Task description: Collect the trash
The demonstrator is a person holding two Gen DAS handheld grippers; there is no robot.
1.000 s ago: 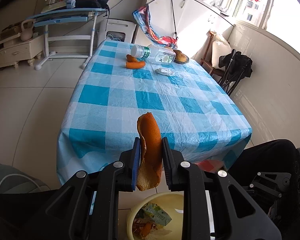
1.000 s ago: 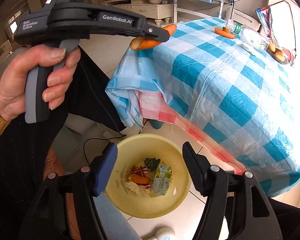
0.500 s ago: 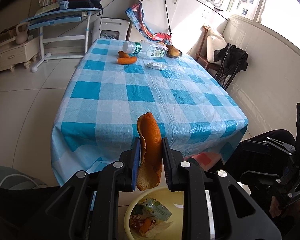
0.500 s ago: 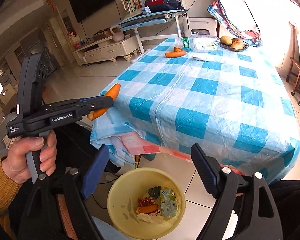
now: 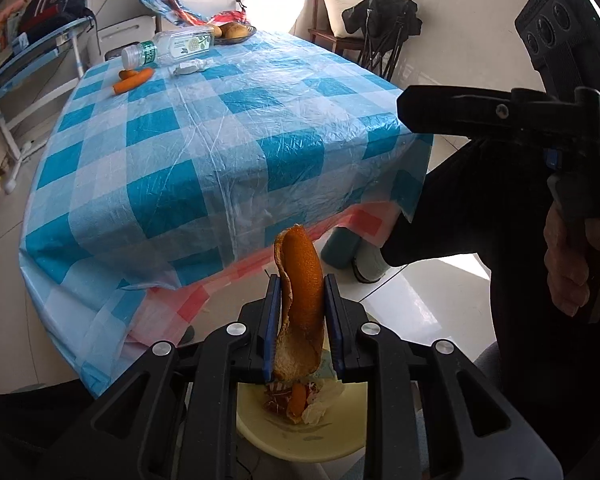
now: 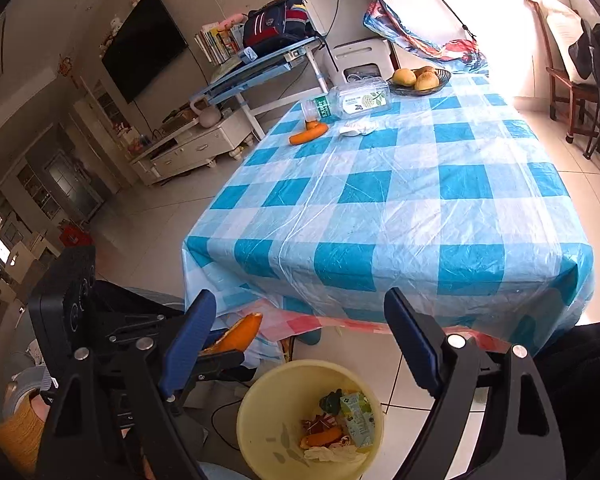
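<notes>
On the right tool [image 5: 416, 116], seen from the left wrist, we read only the letters "DA" at the frame's edge. The bottle [image 6: 352, 102] label's print is too small to read.

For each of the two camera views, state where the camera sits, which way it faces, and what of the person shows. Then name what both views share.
Left wrist: on the left gripper, facing down over the orange peel in its jaws toward the table; the right hand shows.
Right wrist: on the right gripper, jaws open, facing table and yellow bin.
Shared: table, bin, peel.
</notes>
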